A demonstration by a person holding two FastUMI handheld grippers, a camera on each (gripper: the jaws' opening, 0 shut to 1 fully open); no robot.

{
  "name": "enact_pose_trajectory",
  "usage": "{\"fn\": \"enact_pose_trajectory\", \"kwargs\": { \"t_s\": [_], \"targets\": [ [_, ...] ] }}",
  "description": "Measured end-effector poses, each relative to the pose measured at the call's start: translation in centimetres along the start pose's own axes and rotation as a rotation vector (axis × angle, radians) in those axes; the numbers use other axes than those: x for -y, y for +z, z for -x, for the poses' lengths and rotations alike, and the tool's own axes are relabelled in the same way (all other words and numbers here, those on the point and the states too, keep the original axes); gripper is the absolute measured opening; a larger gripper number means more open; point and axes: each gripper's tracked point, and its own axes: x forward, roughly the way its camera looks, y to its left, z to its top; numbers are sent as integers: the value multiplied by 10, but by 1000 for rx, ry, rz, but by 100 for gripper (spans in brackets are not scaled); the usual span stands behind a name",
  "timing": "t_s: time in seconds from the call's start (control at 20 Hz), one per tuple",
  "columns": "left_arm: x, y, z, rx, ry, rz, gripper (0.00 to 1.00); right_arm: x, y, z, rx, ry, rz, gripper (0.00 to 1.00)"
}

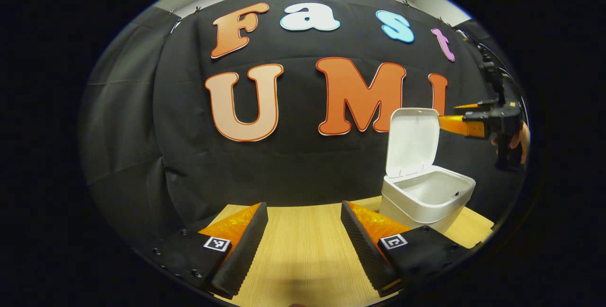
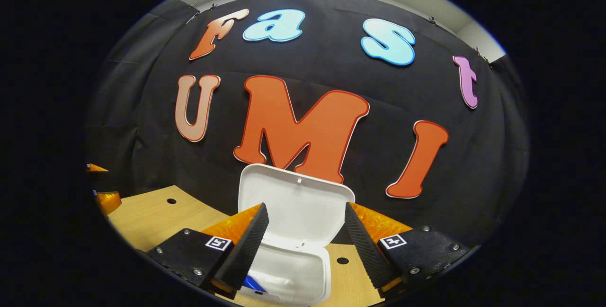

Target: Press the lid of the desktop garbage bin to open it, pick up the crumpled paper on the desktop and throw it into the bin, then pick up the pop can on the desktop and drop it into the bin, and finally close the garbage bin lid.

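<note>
Garbage bin point(image 1: 426, 198) on desk point(image 1: 303, 245), lid point(image 2: 293, 203) upright. Blue item point(image 2: 253, 284) inside, probably the pop can; paper not discernible. Judged late stage: lid closing likely next, needing a push from behind the lid. Right claw point(image 2: 303, 245) above bin, left claw point(image 1: 303, 245) low over desk; both spread wide, holding nothing.

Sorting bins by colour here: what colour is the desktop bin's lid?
White, like the bin body. The raised lid shows best in the left gripper view.
</note>
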Motion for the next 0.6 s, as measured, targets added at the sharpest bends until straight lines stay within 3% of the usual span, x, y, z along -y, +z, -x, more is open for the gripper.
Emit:
{"fn": "enact_pose_trajectory", "kwargs": {
  "t_s": [0.3,0.6],
  "targets": [
    [-15,-12,4,-26,42,18,99,3,43,-38,75,-3,-5,97],
    [-37,-28,7,-61,105,46,96,1,46,-70,56,-2,3,97]
  ]
}}
